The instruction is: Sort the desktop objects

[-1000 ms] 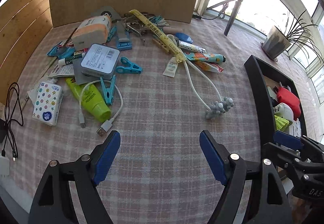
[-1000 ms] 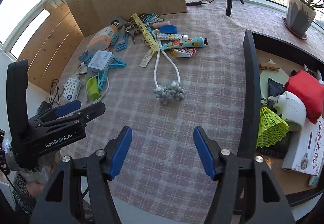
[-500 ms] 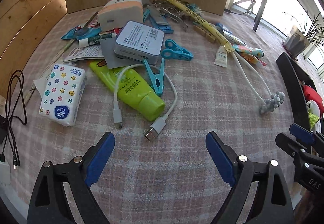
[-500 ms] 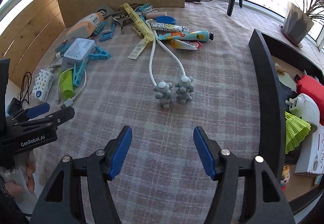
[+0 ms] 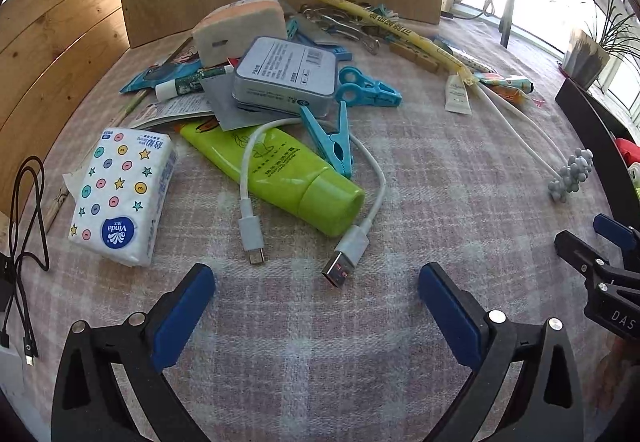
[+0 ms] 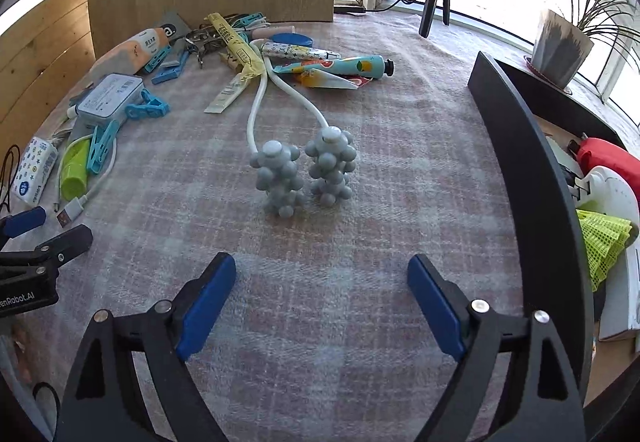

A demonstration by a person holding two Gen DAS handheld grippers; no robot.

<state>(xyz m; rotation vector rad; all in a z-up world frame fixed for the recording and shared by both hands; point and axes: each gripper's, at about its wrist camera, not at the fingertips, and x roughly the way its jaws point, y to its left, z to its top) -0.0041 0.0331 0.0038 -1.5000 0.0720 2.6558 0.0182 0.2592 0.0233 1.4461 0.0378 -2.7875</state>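
Observation:
My left gripper (image 5: 314, 280) hovers low over the plaid cloth, its jaws opening wide with nothing between them. Just ahead of it lie the USB plug of a white cable (image 5: 372, 178) and a green tube (image 5: 280, 170), with a blue clothespin (image 5: 334, 140) on top. To their left lies a starred tissue pack (image 5: 120, 194). My right gripper (image 6: 320, 266) is opening too and holds nothing. The grey knobbed heads of a white-handled massager (image 6: 304, 170) lie a short way ahead of it.
A grey tin box (image 5: 286, 76), a sponge (image 5: 240, 26), clips, tubes and a yellow packet pile up at the back before a cardboard panel. A black tray (image 6: 532, 178) on the right holds a red pouch, a white device and a green shuttlecock. Black cables (image 5: 24, 226) hang at the left edge.
Both grippers have come down closer to the cloth and their jaws have spread wider. The cable and green tube loom larger in the left view, the massager in the right.

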